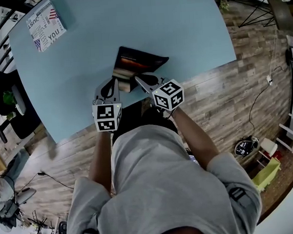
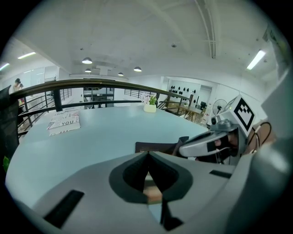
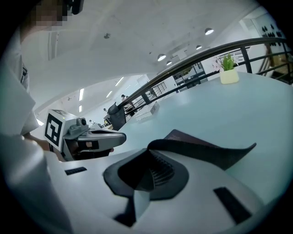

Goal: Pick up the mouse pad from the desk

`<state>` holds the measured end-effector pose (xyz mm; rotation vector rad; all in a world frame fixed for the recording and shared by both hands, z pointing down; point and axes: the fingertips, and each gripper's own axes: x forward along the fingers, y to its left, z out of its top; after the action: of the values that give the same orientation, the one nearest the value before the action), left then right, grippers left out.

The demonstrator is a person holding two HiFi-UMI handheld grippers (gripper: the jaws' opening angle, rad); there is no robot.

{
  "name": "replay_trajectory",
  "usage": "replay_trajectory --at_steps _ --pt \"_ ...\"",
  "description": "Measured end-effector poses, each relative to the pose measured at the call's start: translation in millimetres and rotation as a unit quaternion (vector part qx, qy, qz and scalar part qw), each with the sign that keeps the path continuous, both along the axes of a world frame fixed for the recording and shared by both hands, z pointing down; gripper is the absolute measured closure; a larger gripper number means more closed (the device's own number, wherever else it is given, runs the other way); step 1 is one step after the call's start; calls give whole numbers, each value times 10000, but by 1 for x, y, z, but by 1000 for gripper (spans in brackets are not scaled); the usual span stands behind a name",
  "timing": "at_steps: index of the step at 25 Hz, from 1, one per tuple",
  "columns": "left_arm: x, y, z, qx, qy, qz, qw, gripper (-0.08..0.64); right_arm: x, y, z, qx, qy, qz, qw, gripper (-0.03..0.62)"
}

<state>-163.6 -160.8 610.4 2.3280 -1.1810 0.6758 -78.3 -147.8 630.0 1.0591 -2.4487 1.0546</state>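
The mouse pad (image 1: 139, 60) is dark with a printed picture and lies near the front edge of the light-blue desk (image 1: 130, 21). Its near side is lifted and curled off the desk. My left gripper (image 1: 115, 82) is shut on the pad's near left edge; in the left gripper view a tan strip of it sits between the closed jaws (image 2: 147, 157). My right gripper (image 1: 137, 81) is shut on the near right part. The pad's black underside (image 3: 206, 151) drapes over that gripper (image 3: 149, 154). The two grippers are close together, side by side.
A printed box (image 1: 45, 19) marked "YOU" lies at the desk's far left corner. A small potted plant (image 2: 149, 106) stands at the far edge by a railing (image 2: 91, 84). A dark office chair (image 1: 17, 114) is left of the desk. Cables run over the wooden floor (image 1: 264, 92) to the right.
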Motion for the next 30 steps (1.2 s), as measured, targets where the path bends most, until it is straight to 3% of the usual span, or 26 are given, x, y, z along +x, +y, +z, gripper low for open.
replay_trajectory --at_steps 13,30 --pt "-21 -43 -14 -76 212 -43 9997 548 -8 -42 -20 142 -33 264 9995 575" --pt "-6 -73 -48 138 326 -833 9959 548 -12 -82 -63 503 -319 -312 9977 575"
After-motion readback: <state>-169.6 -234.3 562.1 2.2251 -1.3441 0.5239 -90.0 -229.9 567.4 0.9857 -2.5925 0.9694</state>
